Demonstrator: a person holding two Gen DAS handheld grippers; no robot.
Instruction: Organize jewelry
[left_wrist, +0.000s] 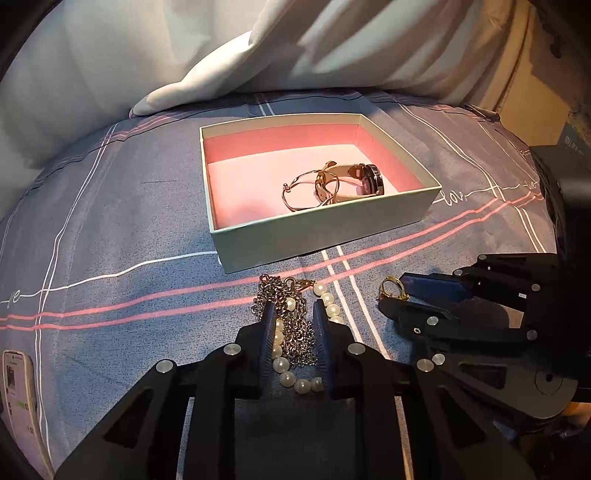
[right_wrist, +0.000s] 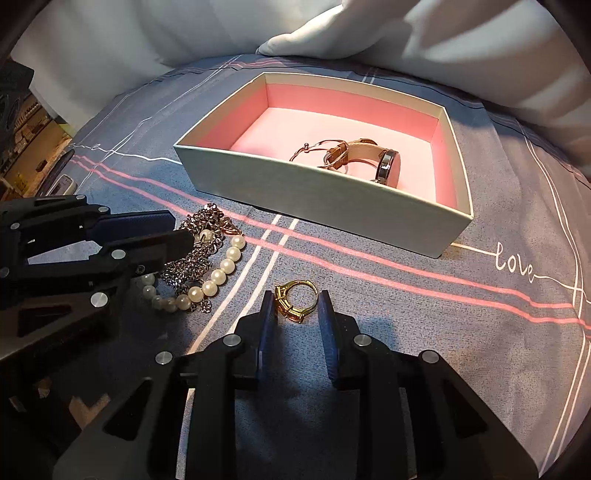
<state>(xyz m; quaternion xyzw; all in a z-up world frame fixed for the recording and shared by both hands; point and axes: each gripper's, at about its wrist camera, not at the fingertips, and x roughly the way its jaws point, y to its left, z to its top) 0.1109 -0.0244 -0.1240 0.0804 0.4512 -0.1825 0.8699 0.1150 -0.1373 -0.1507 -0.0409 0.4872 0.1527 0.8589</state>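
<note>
Left hand-held gripper (left_wrist: 293, 308) straddling chain (left_wrist: 295, 332), box (left_wrist: 325, 236) beyond

Left wrist view: camera sits on the left tool (left_wrist: 291, 314), just behind its fingers, angled steeply down at the bed (left_wrist: 110, 221), close to the cover. Faces the open box (left_wrist: 325, 236) from its near long side. Right wrist view: same mounting on the right tool (right_wrist: 295, 306), equally close and steep, seeing the box (right_wrist: 317, 199) from its corner. Shared: box, pillows (left_wrist: 332, 48), pearl-and-chain pile (right_wrist: 207, 266), ring (right_wrist: 295, 301). Each view catches the other tool at its edge.
</note>
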